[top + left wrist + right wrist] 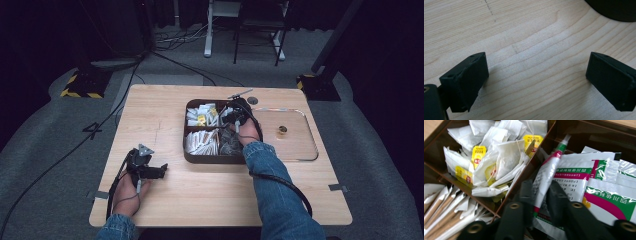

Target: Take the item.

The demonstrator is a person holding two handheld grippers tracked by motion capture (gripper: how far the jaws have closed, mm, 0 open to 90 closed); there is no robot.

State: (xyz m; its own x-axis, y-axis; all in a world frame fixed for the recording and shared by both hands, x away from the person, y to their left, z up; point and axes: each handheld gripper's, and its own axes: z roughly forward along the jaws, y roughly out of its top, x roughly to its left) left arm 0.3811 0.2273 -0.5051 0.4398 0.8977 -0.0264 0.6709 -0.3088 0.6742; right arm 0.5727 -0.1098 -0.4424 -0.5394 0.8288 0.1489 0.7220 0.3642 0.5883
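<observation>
A brown divided tray point(215, 159) stands in the middle of the table. My right gripper point(235, 118) is down in its far right compartment. In the right gripper view the right gripper point(541, 195) is shut on a white sachet point(547, 176) with green and pink print, held tilted above other sachets point(609, 185) of the same kind. My left gripper point(160, 171) rests on the table to the left of the tray, jaws pointing right. Its jaws stand wide open over bare wood point(536, 72) with nothing between them.
Tea bags with yellow tags point(499, 152) fill the far left compartment and paper-wrapped sticks point(446, 212) the near left one. A clear shallow tray point(305, 152) to the right holds a small brass-coloured object point(282, 130). The brown tray's dark corner point(616, 10) lies ahead of the left gripper.
</observation>
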